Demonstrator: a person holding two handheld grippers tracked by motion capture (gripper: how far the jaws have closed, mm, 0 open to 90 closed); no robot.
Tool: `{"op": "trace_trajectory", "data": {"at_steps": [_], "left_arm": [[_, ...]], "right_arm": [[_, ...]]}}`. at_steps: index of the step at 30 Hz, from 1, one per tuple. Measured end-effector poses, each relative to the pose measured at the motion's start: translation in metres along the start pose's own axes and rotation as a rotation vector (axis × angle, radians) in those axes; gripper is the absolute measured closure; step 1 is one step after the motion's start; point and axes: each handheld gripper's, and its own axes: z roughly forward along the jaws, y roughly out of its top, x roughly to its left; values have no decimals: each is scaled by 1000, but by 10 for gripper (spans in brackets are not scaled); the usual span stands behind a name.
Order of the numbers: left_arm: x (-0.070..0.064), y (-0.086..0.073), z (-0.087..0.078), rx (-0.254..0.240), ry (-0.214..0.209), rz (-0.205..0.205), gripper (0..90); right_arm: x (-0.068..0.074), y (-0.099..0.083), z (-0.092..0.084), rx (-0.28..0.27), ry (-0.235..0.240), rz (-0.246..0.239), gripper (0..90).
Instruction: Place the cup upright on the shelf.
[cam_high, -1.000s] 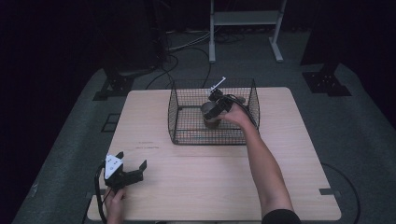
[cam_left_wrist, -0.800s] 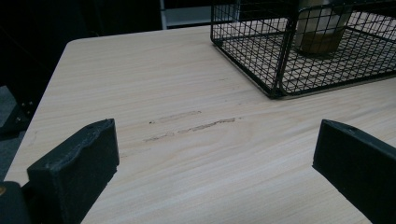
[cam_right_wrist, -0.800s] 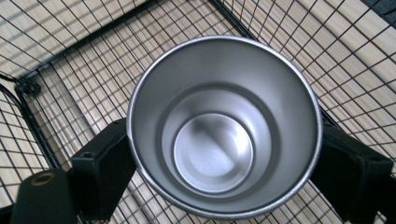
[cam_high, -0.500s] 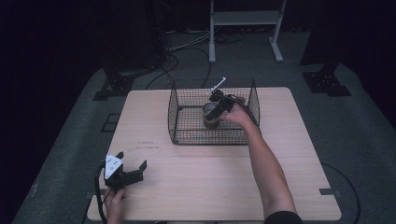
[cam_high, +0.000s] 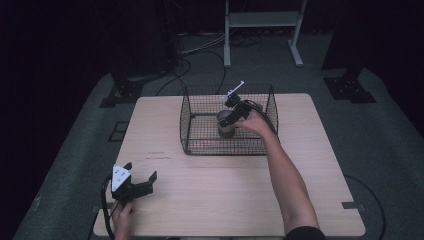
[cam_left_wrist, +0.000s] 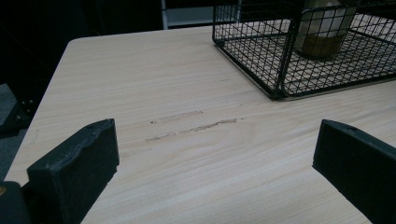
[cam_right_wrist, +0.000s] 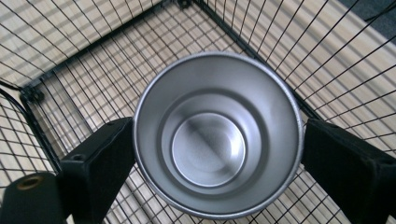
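Note:
A steel cup (cam_high: 226, 123) stands upright inside a black wire basket (cam_high: 200, 146) at the middle back of the wooden table (cam_high: 225, 200). My right gripper (cam_high: 231, 117) reaches into the basket from above, its two jaws pressed against opposite sides of the cup. The right gripper view looks straight down into the empty cup (cam_right_wrist: 217, 135), with my right gripper (cam_right_wrist: 218, 142) around it and the basket floor (cam_right_wrist: 70, 56) beneath. My left gripper (cam_high: 141, 171) rests open near the table's front left corner. In the left gripper view my left gripper (cam_left_wrist: 215, 135) holds nothing, and the basket (cam_left_wrist: 280, 70) and cup (cam_left_wrist: 322, 28) lie farther off.
A faint scuff mark (cam_left_wrist: 196, 126) lies on the bare wood between the left gripper and the basket. Beyond the table's far edge are a white stand (cam_high: 260, 30) and cables on the dark floor. Dark stand feet sit left and right of the table.
My right gripper and the cup have shifted slightly lower inside the basket. The left gripper has stayed where it was.

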Motion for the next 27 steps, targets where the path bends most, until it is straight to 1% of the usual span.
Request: {"op": "trace_trajectory", "data": {"at_steps": [5,7,9,11,16,18,20,27], "left_arm": [[0,0,0,5,0,1,0],[0,0,0,6,0,-1,0],[0,0,0,6,0,2,0],[0,0,-1,6,-1,3,0],[0,0,-1,7,-1,3,0],[-1,0,-1,6,-2,3,0],[-1,0,-1,7,-3,4,0],[0,0,-1,9,-2,6,0]], "right_arm": [[-3,0,-10,-33,-11,14,83],[-5,1,-15,-52,-6,27,83],[-5,1,-20,-68,-17,30,83],[-6,1,-26,-86,-12,39,83],[-4,2,-44,-129,-10,35,83],[-4,2,-50,-136,-12,29,83],[-3,1,-57,-148,-4,33,83],[-2,-3,-75,-178,6,27,83]]}}
